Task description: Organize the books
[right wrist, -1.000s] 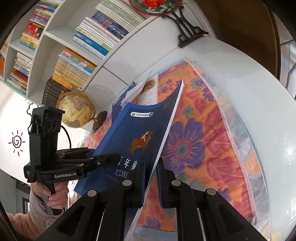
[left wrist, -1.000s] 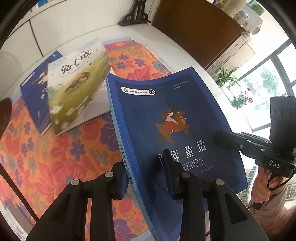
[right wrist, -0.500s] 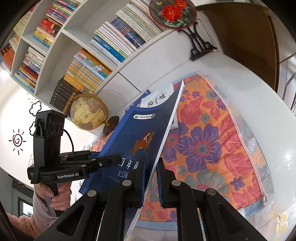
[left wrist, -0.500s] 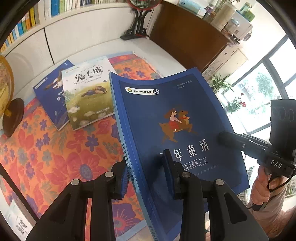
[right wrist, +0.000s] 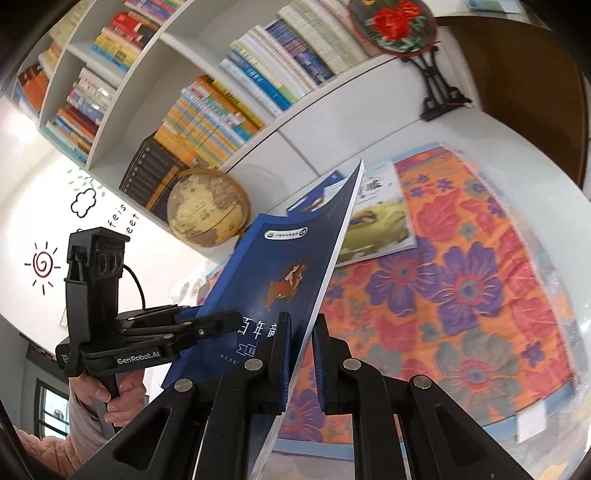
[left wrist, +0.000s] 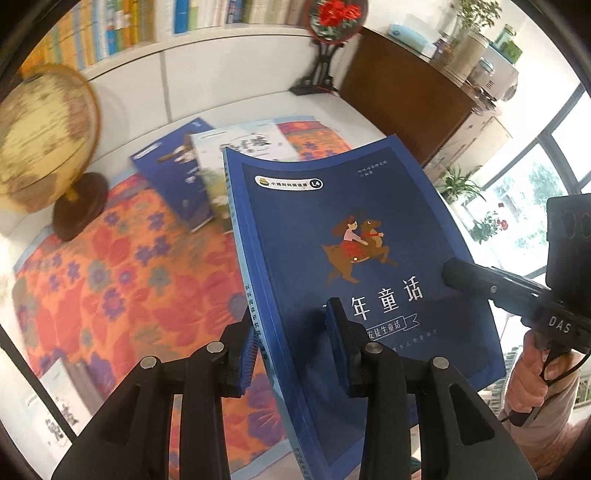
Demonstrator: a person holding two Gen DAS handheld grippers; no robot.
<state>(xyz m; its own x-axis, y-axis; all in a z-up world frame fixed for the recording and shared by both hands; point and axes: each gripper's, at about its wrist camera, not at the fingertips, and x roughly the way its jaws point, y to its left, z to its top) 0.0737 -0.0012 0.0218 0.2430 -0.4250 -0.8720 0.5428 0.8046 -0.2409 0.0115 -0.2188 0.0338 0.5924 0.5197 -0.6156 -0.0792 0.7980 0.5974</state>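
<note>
Both grippers hold one dark blue book (left wrist: 343,236) with a girl riding a deer on its cover, lifted above the flowered cloth. My left gripper (left wrist: 291,343) is shut on its spine side. My right gripper (right wrist: 301,350) is shut on its page edge; the book (right wrist: 291,266) stands tilted between the jaws. Two more books lie flat at the back of the cloth: a blue one (left wrist: 173,173) and a white-and-green one (right wrist: 380,214) overlapping it. The left gripper body (right wrist: 110,332) shows in the right wrist view, the right one (left wrist: 517,291) in the left wrist view.
A globe (left wrist: 40,140) on a wooden base stands at the cloth's left. White shelves (right wrist: 207,107) packed with upright books rise behind. A round red-flower fan on a black stand (right wrist: 399,26) sits on the white top. A brown cabinet (left wrist: 406,92) is at the right.
Both grippers have lifted the blue book higher and tilted it up toward the shelves. The globe and shelf have come into the left wrist view. Both grips are unchanged.
</note>
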